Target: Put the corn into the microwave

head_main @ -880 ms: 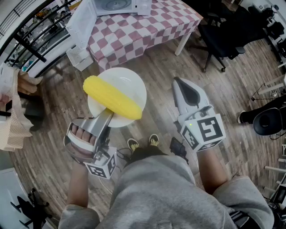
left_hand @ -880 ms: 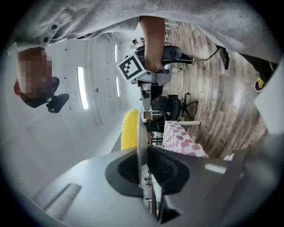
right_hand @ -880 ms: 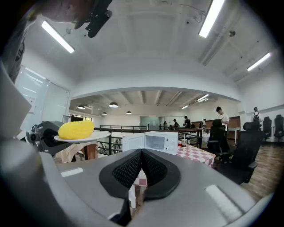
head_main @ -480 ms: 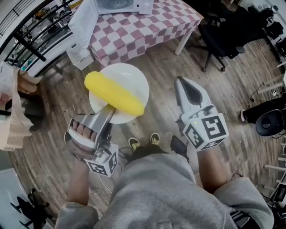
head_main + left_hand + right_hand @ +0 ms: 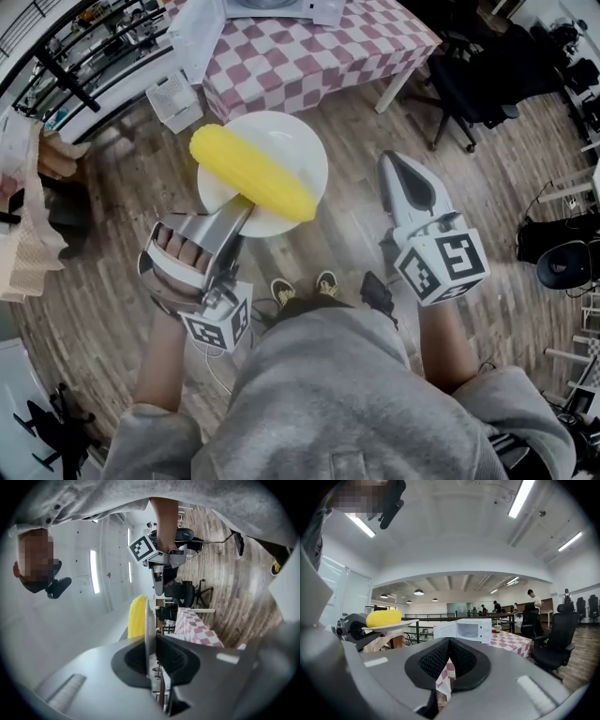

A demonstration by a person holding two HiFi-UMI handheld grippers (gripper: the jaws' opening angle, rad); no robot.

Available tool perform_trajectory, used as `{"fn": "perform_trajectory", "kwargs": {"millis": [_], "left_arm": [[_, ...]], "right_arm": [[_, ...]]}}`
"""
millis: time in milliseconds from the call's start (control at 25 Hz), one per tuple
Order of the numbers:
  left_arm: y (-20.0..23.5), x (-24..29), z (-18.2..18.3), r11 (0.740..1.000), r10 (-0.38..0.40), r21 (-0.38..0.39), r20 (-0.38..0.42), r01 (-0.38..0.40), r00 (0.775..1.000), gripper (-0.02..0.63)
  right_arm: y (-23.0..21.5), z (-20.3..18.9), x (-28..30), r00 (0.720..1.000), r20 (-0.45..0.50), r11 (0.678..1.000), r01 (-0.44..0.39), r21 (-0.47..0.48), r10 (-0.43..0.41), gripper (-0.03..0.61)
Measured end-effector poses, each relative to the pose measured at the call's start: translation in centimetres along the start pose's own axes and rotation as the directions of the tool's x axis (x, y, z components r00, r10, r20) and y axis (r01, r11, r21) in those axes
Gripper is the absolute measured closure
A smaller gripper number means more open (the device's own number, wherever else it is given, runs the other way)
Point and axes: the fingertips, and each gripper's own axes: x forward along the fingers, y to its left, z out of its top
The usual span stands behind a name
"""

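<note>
A yellow corn cob (image 5: 253, 173) lies on a white plate (image 5: 298, 141) held level above the wooden floor. My left gripper (image 5: 241, 208) is shut on the plate's near rim. In the left gripper view the plate (image 5: 148, 620) shows edge-on between the jaws, with the corn (image 5: 136, 617) beside it. My right gripper (image 5: 393, 162) hangs to the right of the plate, shut and holding nothing. The white microwave (image 5: 468, 630) stands with its door open on the red-checked table (image 5: 319, 52) ahead. In the right gripper view, corn (image 5: 383, 618) and plate (image 5: 396, 626) are at the left.
A black office chair (image 5: 469, 75) stands right of the table, with more chairs and cables at the far right. A white crate (image 5: 173, 98) sits by the table's left corner. A dark railing (image 5: 84, 56) runs along the upper left. People stand far off (image 5: 532, 597).
The plate with the corn has moved up the head view, closer to the checked table. The right gripper has moved along with it. Both stay shut.
</note>
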Motion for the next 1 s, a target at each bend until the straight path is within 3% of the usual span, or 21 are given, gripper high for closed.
{"fn": "perform_trajectory", "kwargs": {"millis": [440,1000], "left_arm": [[-0.8,-0.5,-2.3,1.000,-0.004,-0.022,-0.003,0.004,1.000,0.586],[-2.9,8.4,-4.1,1.000,-0.017,0.004,0.025,0.017,1.000,0.586]], "right_arm": [[1.9,-0.3,1.9,1.000,-0.022,0.999,0.000,-0.040,-0.001,0.580],[-4.6,-0.4,9.4,1.000,0.007,1.000,0.010,-0.007,-0.009,0.580]]}}
